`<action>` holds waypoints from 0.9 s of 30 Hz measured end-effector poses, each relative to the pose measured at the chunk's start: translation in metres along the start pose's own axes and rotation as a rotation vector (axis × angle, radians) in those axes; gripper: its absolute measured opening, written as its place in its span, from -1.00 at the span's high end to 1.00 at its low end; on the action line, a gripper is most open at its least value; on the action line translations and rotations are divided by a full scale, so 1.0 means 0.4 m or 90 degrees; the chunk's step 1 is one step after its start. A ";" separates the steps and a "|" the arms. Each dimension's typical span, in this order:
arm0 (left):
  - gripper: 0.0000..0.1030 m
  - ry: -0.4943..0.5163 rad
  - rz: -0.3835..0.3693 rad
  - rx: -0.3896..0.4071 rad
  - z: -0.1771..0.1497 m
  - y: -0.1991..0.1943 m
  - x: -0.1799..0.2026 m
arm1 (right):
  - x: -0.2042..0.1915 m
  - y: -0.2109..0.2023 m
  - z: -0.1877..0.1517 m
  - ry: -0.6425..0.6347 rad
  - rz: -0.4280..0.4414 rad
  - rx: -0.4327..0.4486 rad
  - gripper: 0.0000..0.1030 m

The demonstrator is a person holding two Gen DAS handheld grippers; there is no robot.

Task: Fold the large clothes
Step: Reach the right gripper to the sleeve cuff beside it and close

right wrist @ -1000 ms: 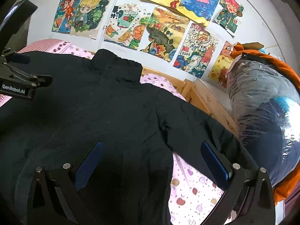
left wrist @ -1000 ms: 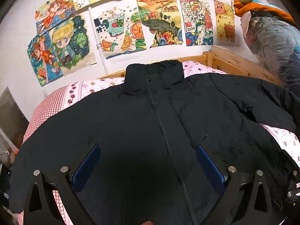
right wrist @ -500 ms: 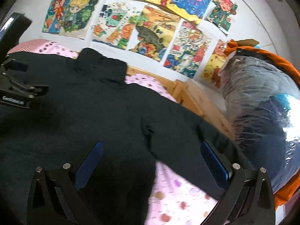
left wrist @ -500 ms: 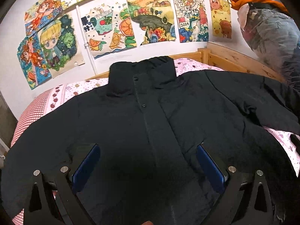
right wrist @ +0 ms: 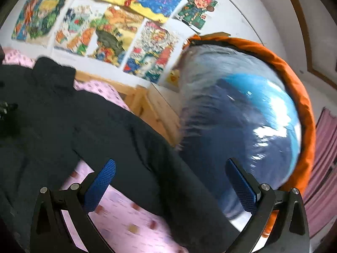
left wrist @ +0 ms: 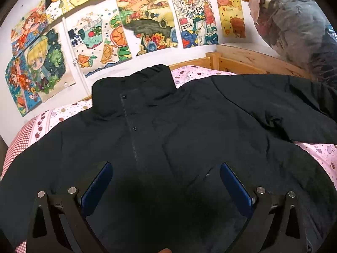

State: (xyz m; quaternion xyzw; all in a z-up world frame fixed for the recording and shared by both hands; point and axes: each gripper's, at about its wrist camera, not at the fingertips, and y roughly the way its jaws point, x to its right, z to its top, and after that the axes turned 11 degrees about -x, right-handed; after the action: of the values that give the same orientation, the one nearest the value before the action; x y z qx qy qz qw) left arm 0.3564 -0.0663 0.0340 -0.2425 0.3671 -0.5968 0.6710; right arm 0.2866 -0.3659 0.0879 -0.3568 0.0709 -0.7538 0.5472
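Note:
A large black jacket (left wrist: 168,139) lies face up on a pink patterned bed, collar toward the wall, sleeves spread to both sides. My left gripper (left wrist: 166,181) is open and empty above the jacket's lower front, near the zipper. In the right wrist view the jacket (right wrist: 63,122) fills the left, and its right sleeve (right wrist: 181,179) runs down toward the bottom. My right gripper (right wrist: 170,181) is open and empty above that sleeve. The view is blurred by motion.
A wooden bed frame (left wrist: 242,61) runs along the wall, which is covered with colourful drawings (left wrist: 147,21). A big clear-plastic bundle with an orange rim (right wrist: 242,116) stands at the bed's right end, close to the sleeve. Pink bedsheet (right wrist: 126,221) shows under the sleeve.
The left gripper has moved right across the jacket's front. The right gripper has swung right, from the jacket body to over the right sleeve and toward the plastic bundle.

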 end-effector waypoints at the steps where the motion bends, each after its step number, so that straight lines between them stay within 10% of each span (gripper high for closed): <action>1: -1.00 0.002 0.000 -0.001 0.003 0.007 0.008 | 0.008 0.009 -0.006 -0.001 -0.016 -0.007 -0.98; 11: -1.00 0.008 -0.045 -0.064 0.043 0.103 0.076 | 0.062 0.069 -0.058 0.003 -0.030 -0.080 -0.97; 17: -1.00 0.024 -0.058 -0.133 0.014 0.192 0.115 | 0.108 0.092 -0.080 0.025 -0.005 -0.095 -0.38; 23: -1.00 0.017 -0.067 -0.166 0.003 0.234 0.117 | 0.067 0.121 -0.104 -0.029 0.042 -0.144 -0.30; 27: -1.00 0.019 -0.056 -0.162 0.001 0.226 0.119 | 0.029 0.139 -0.104 -0.061 0.048 -0.179 0.49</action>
State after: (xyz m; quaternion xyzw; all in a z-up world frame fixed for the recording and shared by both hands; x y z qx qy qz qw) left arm 0.4141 -0.0976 -0.0445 -0.3325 0.4388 -0.5776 0.6028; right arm 0.3024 -0.4097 0.0349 -0.4628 0.1627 -0.6972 0.5227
